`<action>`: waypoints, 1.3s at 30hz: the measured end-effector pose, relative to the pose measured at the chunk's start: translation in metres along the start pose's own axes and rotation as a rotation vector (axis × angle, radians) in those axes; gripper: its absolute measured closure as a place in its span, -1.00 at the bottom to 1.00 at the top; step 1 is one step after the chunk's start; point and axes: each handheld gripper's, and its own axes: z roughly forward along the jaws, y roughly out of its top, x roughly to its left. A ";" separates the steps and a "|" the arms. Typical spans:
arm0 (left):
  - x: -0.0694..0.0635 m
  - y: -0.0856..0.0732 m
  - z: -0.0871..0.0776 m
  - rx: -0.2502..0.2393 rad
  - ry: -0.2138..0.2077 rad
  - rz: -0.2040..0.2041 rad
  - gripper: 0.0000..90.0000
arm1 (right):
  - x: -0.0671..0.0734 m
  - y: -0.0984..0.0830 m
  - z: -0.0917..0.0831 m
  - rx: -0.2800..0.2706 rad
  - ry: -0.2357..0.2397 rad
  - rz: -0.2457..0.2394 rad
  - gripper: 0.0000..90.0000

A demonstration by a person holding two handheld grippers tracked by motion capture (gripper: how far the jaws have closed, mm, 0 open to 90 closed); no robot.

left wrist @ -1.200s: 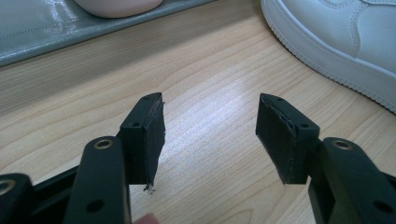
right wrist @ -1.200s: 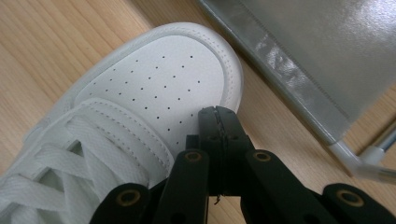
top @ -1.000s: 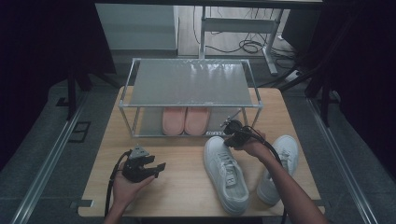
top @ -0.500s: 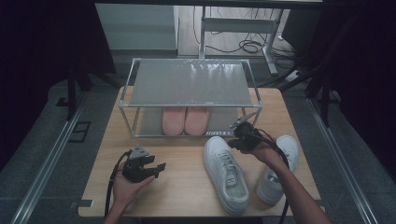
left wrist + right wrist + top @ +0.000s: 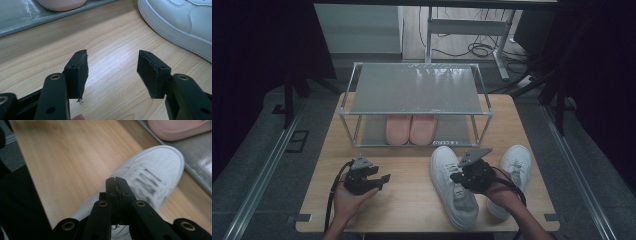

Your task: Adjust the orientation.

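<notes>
A: Where is the right gripper (image 5: 455,176) at this moment?

B: It is above the white sneaker (image 5: 453,185) that lies near the front edge of the desk (image 5: 409,197), right of the middle. In the right gripper view its jaws are clenched, pad against pad, with nothing between them, and the laces of this sneaker are below the tips. I think the gripper does not touch the shoe, but the picture is blurred there, so I am not fully sure.

A: And the second white sneaker (image 5: 510,177)?

B: It lies toward the front right corner of the desk, just beside the first one, partly behind the person's right hand.

A: What about the left gripper (image 5: 381,179)?

B: It is held low over the desk near the front left part, and its jaws are released, wide apart. In the left gripper view there is only bare wood between its pads (image 5: 79,72). The toe of the first sneaker is at the upper right of that view, well apart from the jaws.

A: What stands at the back?

B: A metal shoe rack (image 5: 414,95) along the back edge. A pair of pink slippers (image 5: 410,129) sits on its lower shelf, toes toward the front.
</notes>
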 end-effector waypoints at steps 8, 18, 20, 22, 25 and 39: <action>0.000 0.002 0.002 0.001 -0.006 0.004 -0.07 | 0.020 -0.010 0.002 0.000 0.029 -0.025 0.99; -0.002 0.002 0.005 0.008 -0.008 0.008 -0.07 | 0.042 -0.021 0.014 0.054 0.065 -0.073 0.99; -0.001 0.002 0.004 0.007 -0.008 0.008 -0.07 | 0.042 -0.022 0.017 0.074 0.055 -0.080 0.99; -0.001 0.002 0.005 0.008 -0.008 0.007 -0.07 | 0.043 -0.023 0.018 0.076 0.050 -0.081 0.99; -0.001 0.002 0.005 0.010 -0.008 0.009 -0.07 | 0.044 -0.023 0.017 0.087 0.039 -0.090 1.00; -0.001 0.002 0.007 0.016 -0.008 0.009 -0.07 | 0.036 -0.027 0.008 0.116 -0.035 -0.087 1.00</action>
